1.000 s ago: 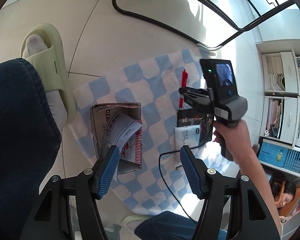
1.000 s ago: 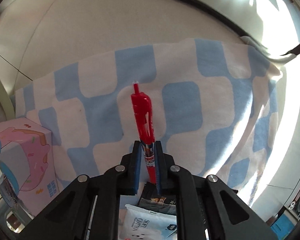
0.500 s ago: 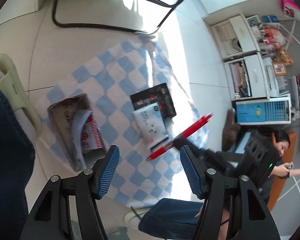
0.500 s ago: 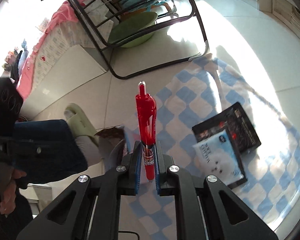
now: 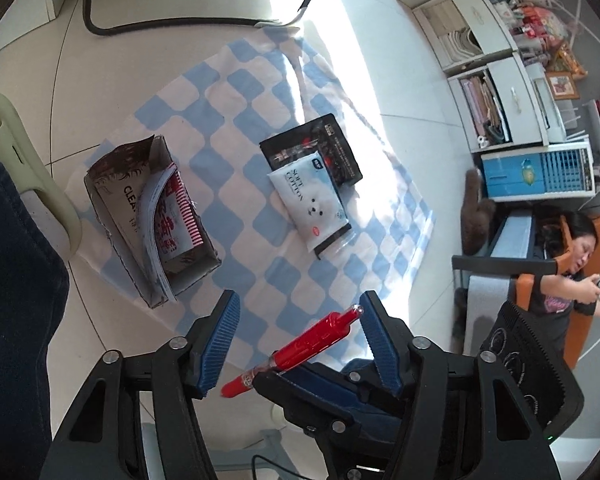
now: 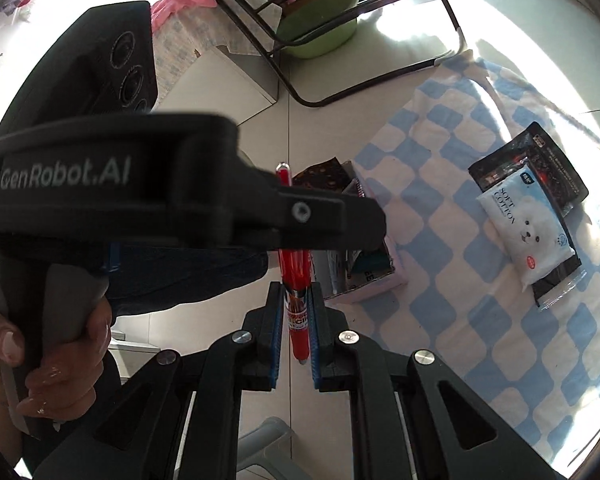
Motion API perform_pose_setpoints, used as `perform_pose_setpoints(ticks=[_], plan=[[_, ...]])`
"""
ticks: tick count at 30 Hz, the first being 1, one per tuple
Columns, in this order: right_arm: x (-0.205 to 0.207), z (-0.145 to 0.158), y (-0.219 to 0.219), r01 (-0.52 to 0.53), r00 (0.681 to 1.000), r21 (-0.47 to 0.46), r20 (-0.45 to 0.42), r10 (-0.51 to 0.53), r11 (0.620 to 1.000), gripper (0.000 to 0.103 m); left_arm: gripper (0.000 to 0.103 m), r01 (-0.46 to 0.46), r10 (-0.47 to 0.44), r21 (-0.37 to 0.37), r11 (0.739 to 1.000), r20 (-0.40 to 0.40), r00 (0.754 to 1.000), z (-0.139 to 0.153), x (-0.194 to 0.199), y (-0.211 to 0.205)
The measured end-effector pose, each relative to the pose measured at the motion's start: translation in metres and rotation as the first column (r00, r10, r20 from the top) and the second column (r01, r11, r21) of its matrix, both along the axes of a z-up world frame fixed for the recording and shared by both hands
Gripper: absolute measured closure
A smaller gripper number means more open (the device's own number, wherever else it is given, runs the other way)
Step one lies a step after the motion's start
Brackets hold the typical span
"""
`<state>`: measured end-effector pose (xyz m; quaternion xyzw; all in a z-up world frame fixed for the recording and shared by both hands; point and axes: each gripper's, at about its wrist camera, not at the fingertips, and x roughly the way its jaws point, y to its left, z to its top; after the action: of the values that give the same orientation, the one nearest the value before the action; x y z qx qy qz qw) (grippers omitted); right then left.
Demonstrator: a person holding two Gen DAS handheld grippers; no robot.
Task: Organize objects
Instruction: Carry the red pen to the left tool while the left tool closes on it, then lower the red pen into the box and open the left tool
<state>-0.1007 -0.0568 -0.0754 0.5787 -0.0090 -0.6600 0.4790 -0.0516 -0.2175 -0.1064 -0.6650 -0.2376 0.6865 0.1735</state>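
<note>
Right gripper [image 6: 294, 320] pinched a red plastic click pen [image 6: 296, 280]; left gripper [image 5: 296, 340], jaws closing, straddled its barrel untouched. Squeezing mid-barrel before release would likely suit the handover.

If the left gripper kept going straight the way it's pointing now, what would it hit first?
Most likely the red pen, which the right gripper holds across the gap between the closing left gripper fingers. Beyond it lies the checkered cloth; depth is unclear.

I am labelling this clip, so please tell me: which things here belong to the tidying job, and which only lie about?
Job: red pen in right gripper; left gripper closing around it; open box; tissue pack; black packet.

Lying about: checked cloth; slipper; shelves.
</note>
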Motion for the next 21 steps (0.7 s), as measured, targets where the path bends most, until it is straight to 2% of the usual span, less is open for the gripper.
perform_pose_setpoints(ticks=[2,3,10,14,18,21], plan=[[0.005,-0.001,-0.003,-0.003,1.0,-0.004,0.014,0.003,1.0,0.09,0.089,-0.016,0.016,-0.006,1.0,0.008,1.0,-0.002,0.001,-0.009],[0.007,-0.001,-0.005,-0.009,1.0,-0.002,0.019,0.009,1.0,0.09,0.091,-0.021,0.021,-0.026,0.999,0.005,1.0,-0.003,0.005,-0.015],[0.012,-0.003,-0.018,-0.027,0.999,0.005,0.042,0.027,1.0,0.087,0.095,-0.083,0.082,-0.102,0.991,-0.011,0.997,0.0,0.014,-0.034],[0.008,-0.021,-0.018,-0.004,0.996,0.068,0.087,-0.002,0.998,0.087,0.095,-0.106,0.094,-0.199,0.974,-0.069,0.993,0.009,0.012,-0.037],[-0.001,-0.042,-0.011,0.04,0.989,0.13,0.139,-0.058,0.991,0.086,0.095,-0.114,0.079,-0.255,0.96,-0.143,0.987,0.017,0.009,-0.028],[-0.007,-0.052,-0.001,0.088,0.977,0.149,0.181,-0.114,0.985,0.085,0.095,-0.07,0.016,-0.32,0.945,-0.169,0.985,0.01,0.006,-0.009]])
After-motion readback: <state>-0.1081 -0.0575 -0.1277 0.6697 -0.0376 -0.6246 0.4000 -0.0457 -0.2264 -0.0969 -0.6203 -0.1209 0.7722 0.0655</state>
